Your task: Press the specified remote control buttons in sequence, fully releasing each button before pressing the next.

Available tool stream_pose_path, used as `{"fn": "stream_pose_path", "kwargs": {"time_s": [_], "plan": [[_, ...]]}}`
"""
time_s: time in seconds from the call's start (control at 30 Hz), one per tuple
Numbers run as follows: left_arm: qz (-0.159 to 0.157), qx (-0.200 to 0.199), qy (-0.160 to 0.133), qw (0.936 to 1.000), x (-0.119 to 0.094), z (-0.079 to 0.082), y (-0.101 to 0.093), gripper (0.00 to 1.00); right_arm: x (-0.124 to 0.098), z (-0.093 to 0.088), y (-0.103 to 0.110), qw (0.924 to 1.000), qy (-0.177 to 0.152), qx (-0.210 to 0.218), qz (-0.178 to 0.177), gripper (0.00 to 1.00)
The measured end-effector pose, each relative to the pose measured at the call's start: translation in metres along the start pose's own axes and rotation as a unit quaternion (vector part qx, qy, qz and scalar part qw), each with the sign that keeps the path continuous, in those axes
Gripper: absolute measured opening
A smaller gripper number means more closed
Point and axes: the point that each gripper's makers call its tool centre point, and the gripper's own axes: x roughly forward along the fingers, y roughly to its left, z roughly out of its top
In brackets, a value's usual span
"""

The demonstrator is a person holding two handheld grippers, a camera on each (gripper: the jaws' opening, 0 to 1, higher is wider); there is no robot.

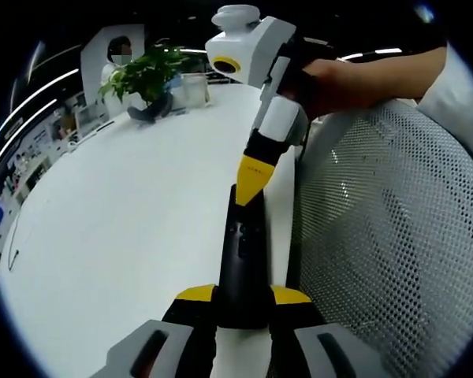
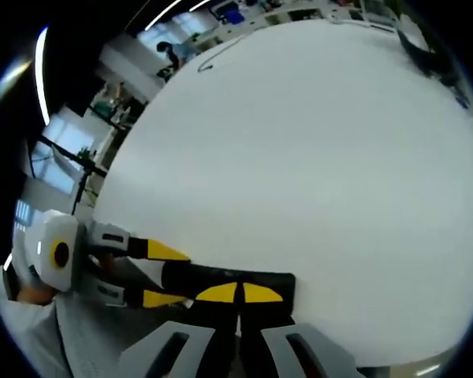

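A slim black remote point(image 1: 242, 252) lies lengthwise over the white table's edge, with my left gripper point(image 1: 243, 295) shut on its near end, a yellow tip on each side. My right gripper point(image 1: 249, 187) comes down from above, its yellow tips closed into one point that touches the remote's far end. In the right gripper view the remote point(image 2: 221, 274) runs crosswise just under my right gripper point(image 2: 239, 293), whose tips are pressed together on its top face. There the left gripper point(image 2: 169, 276) holds the remote from the left.
The white table point(image 1: 126, 213) stretches far to the left. A potted plant point(image 1: 148, 75) and a clear container stand at its far end, and a thin cable point(image 2: 221, 53) lies near one edge. A grey mesh chair back point(image 1: 386, 236) sits close on the right. A hand point(image 1: 335, 83) holds the right gripper.
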Motion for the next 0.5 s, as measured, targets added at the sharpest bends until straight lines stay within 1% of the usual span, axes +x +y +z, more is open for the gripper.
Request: {"fn": "stream_pose_path", "kwargs": {"time_s": [0.17, 0.27, 0.43, 0.5], "plan": [[-0.004, -0.001, -0.001, 1.0000, 0.0014, 0.0019, -0.0029, 0.24, -0.0005, 0.0045, 0.0015, 0.9999, -0.012, -0.003, 0.006, 0.00], [-0.005, 0.005, -0.002, 1.0000, 0.0021, 0.0025, -0.0050, 0.24, 0.0004, 0.0035, 0.0003, 0.9999, -0.010, 0.001, 0.005, 0.00], [-0.006, 0.003, -0.003, 1.0000, 0.0021, 0.0026, -0.0048, 0.24, 0.0027, 0.0016, 0.0001, 1.0000, -0.004, -0.005, 0.002, 0.00], [-0.005, 0.003, -0.004, 1.0000, 0.0021, 0.0027, -0.0049, 0.24, 0.0042, -0.0002, -0.0004, 0.9999, 0.001, -0.014, -0.004, 0.00]]}}
